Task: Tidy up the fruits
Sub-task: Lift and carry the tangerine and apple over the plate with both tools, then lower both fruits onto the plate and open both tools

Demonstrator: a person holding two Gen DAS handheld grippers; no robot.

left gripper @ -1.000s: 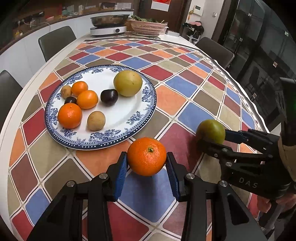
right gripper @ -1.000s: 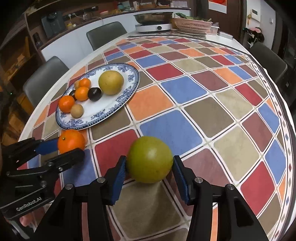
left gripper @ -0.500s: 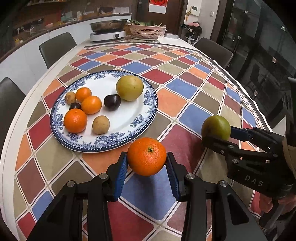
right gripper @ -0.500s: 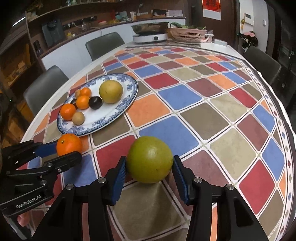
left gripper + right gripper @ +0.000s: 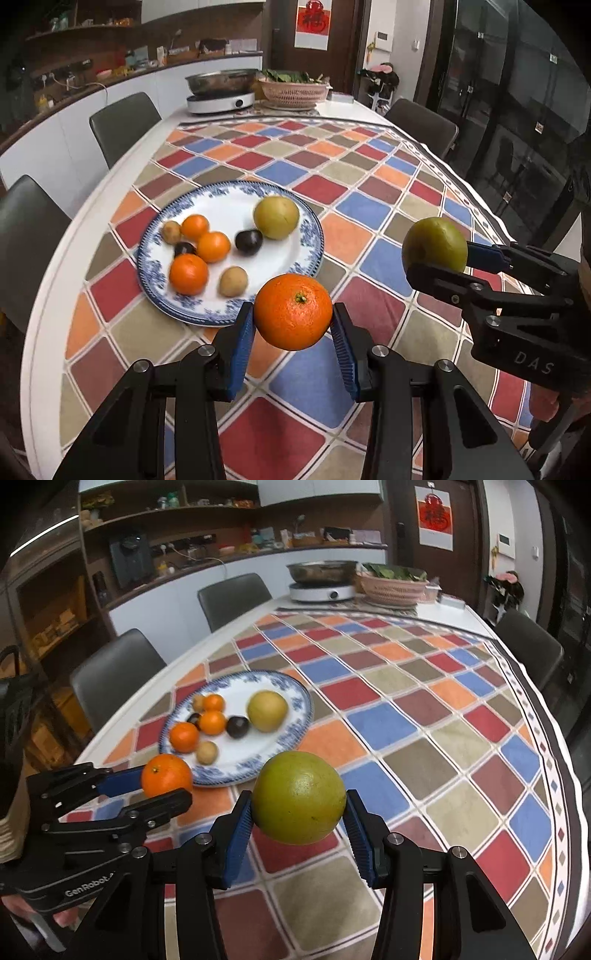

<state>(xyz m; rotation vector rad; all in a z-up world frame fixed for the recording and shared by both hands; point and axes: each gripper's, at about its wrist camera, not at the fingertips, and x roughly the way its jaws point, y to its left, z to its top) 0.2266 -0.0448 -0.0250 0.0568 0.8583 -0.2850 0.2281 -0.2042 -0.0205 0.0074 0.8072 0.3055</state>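
Orange fruit (image 5: 293,311) sits clamped between the blue pads of the left gripper (image 5: 293,325), and the green fruit (image 5: 298,797) is pinched the same way in the right gripper (image 5: 299,814). Both grips are unchanged from a second ago, but both fruits have been lifted clear of the checked tablecloth (image 5: 369,236) and now hang above it, near the front edge of the blue-and-white plate (image 5: 299,221). The seven fruits on that plate lie as before, to the left and farther off.
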